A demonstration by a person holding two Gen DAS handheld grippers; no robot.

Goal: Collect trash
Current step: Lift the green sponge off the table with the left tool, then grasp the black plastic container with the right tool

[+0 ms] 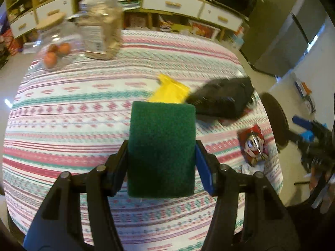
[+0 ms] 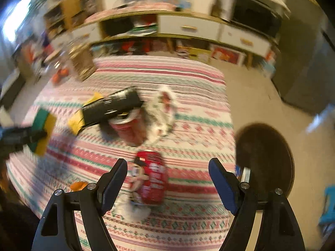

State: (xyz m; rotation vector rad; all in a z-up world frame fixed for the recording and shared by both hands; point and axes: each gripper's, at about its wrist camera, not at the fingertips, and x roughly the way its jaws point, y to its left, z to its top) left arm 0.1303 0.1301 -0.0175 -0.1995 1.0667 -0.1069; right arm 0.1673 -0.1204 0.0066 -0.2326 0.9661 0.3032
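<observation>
Above the striped tablecloth (image 1: 62,113), the left gripper (image 1: 162,156) is clenched on a green-and-yellow scouring sponge (image 1: 162,146), its coarse rectangular block squeezed at both sides, probably to carry it off as trash. Over the same cloth, the right gripper (image 2: 167,179) hangs with jaws apart and nothing between them, a glossy red crumpled wrapper (image 2: 152,179) lying on the cloth below them, likely its next pick, beside a yellow packet (image 1: 169,89) and a black object (image 1: 224,98)
</observation>
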